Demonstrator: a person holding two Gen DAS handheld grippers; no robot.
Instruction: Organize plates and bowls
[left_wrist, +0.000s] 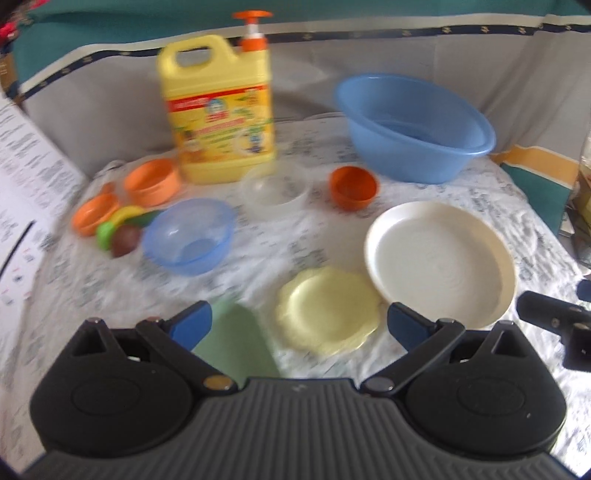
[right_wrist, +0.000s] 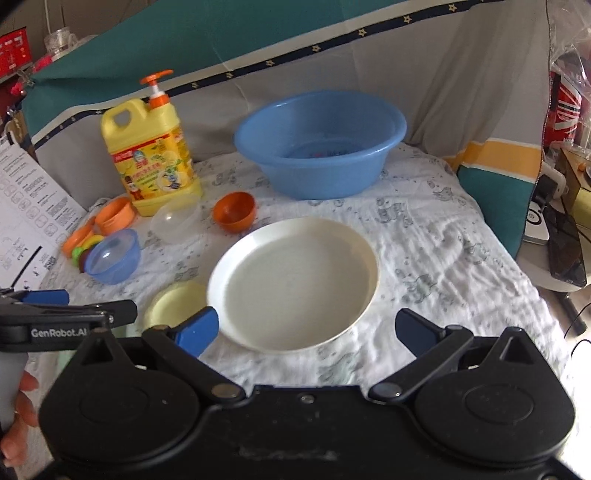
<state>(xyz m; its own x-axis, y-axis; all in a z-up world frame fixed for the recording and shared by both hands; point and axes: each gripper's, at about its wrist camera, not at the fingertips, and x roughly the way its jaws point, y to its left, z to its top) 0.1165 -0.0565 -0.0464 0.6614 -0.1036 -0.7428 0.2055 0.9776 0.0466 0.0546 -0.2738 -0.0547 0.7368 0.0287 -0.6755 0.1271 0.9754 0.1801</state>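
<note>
Hovering low over the near edge of the cloth-covered surface (right_wrist: 461, 236), both tools have their blue-tipped fingers spread wide apart and grip nothing: the left tool (left_wrist: 299, 325) sits above a pale green flat piece (left_wrist: 236, 343) and a small scalloped yellow plastic plate (left_wrist: 328, 312), while the right tool (right_wrist: 306, 328) straddles the near rim of the large round white plate (right_wrist: 295, 280).

The yellow plate lies just left of the white one, their rims close or touching. A grab at either could nudge the other, and the wrinkled, soft cloth gives little firm backing, so a finger sliding under a thin rim may snag fabric and drag everything on it.

The white plate is wide and shallow. Pinched at one edge only, it would likely tip and slip from the pads.

Farther back on the left, a translucent blue plastic bowl (left_wrist: 188, 236) stands next to a cluster of small coloured toy pieces (left_wrist: 118, 229) and two light orange round dishes (left_wrist: 151, 182). Reaching in there risks scattering the small pieces.

In the middle, a clear plastic bowl (left_wrist: 275, 190) is hard to see against the pale cloth and could easily be clipped, with a dark orange small bowl (left_wrist: 352, 186) just right of it.

At the far side, a tall yellow detergent bottle with an orange pump (left_wrist: 218, 110) looks top-heavy on soft bedding, and a sweep past it might topple it toward the large blue plastic basin (left_wrist: 413, 125) at far right. The left view is blurred, so fine contact there is uncertain.
</note>
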